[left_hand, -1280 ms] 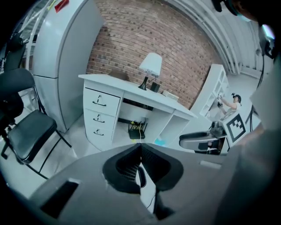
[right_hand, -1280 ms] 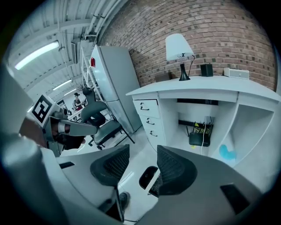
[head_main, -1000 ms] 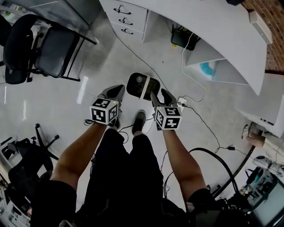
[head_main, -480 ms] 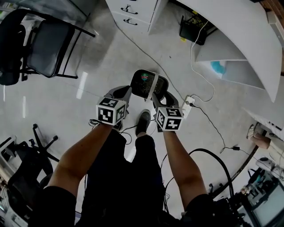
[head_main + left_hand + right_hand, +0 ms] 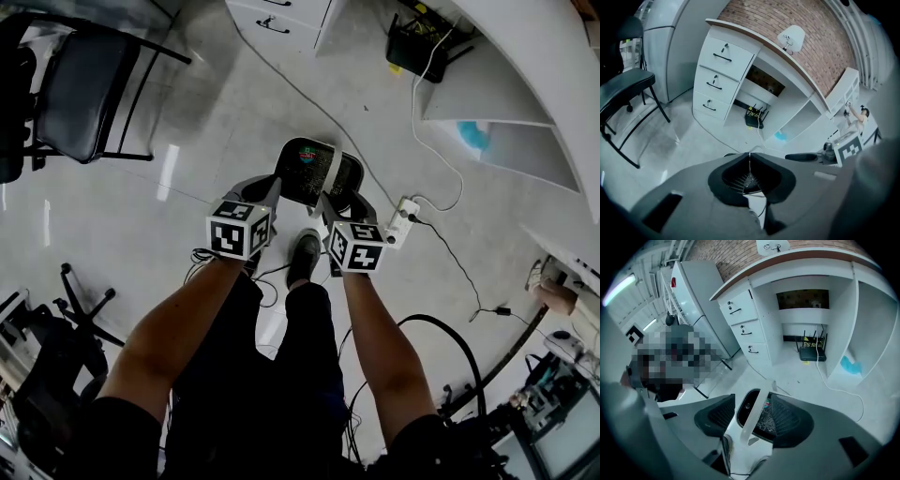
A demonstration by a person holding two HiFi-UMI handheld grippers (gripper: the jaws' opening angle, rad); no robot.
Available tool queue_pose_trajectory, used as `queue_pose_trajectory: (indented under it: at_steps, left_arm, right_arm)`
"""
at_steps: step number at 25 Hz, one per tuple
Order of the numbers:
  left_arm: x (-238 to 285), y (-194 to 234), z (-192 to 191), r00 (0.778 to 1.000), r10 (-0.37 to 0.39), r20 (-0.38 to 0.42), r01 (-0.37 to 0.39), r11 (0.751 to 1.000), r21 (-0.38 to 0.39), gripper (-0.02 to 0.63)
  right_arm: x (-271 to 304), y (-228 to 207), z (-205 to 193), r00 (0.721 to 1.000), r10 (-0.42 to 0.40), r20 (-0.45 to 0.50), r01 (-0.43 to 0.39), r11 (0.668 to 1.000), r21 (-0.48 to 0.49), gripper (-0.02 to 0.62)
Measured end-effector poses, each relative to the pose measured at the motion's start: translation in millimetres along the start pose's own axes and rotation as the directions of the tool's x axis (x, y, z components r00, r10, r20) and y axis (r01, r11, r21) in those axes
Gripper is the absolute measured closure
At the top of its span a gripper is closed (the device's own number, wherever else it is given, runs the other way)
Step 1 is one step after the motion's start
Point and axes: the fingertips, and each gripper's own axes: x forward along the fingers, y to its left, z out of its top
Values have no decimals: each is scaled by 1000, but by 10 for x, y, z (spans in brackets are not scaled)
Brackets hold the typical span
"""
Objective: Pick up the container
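1. Plainly, the container (image 5: 302, 173) sits on the floor (image 5: 187, 159) at 12 o'clock from the shoe (image 5: 299, 253), mouth up
2. Its long axis seems to run 10 to 4 o'clock in the head view; the white handle (image 5: 326, 176) crosses it about 12 to 6
3. Right hand-held gripper (image 5: 337, 202) hangs at its 5 o'clock, jaws well apart and empty, with the handle framed between them
4. Left hand-held gripper (image 5: 267, 190), at 8 o'clock, has its jaws closed on nothing
5. Best to lower the right one straight, centre the handle, and close squarely before lifting
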Motion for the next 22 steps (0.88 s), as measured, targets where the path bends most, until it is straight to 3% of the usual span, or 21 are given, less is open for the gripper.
queue_pose_trajectory:
  at_steps: [14, 22]
  left_arm:
    - [366, 445, -325, 999, 20, -31, -19, 999, 25, 595]
    - [434, 570, -425, 999, 25, -44, -20, 995, 102, 595]
  right_arm:
    - [665, -69, -361, 998, -45, -46, 45, 999, 17, 388]
    - [860, -180, -459, 991, -107, -75, 110, 993, 33, 390]
